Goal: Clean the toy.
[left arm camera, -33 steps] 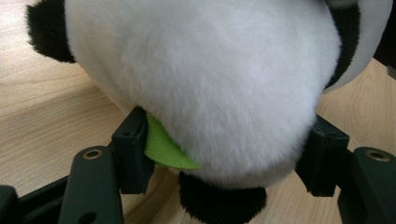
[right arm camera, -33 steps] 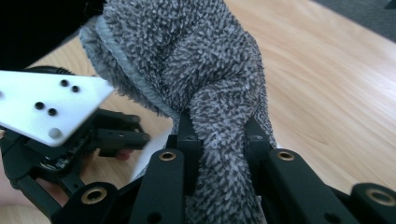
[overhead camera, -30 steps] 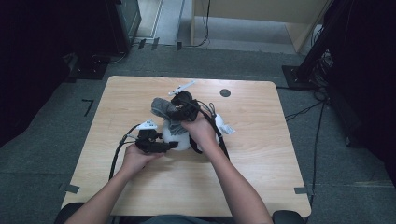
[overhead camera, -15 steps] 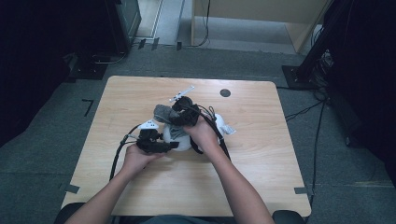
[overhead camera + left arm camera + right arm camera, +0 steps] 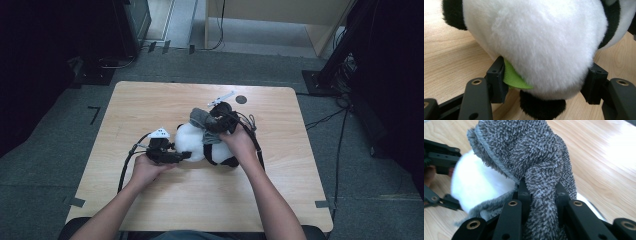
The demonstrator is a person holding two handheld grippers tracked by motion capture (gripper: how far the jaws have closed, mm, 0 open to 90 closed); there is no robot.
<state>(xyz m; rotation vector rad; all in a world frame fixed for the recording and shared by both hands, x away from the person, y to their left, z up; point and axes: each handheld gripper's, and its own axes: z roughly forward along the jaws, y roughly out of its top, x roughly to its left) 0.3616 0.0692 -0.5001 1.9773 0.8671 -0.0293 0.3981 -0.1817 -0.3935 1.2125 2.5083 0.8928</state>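
Wooden table [image 5: 150, 105] bears plush panda [image 5: 536, 42] squeezed between left gripper [image 5: 546, 82] fingers

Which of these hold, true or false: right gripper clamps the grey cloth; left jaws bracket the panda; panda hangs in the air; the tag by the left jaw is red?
1. The right gripper is shut on the grey cloth. True.
2. The left gripper has its jaws on both sides of the panda. True.
3. The panda hangs in the air. False: it lies on the table.
4. The tag by the left jaw is red. False: it is green.
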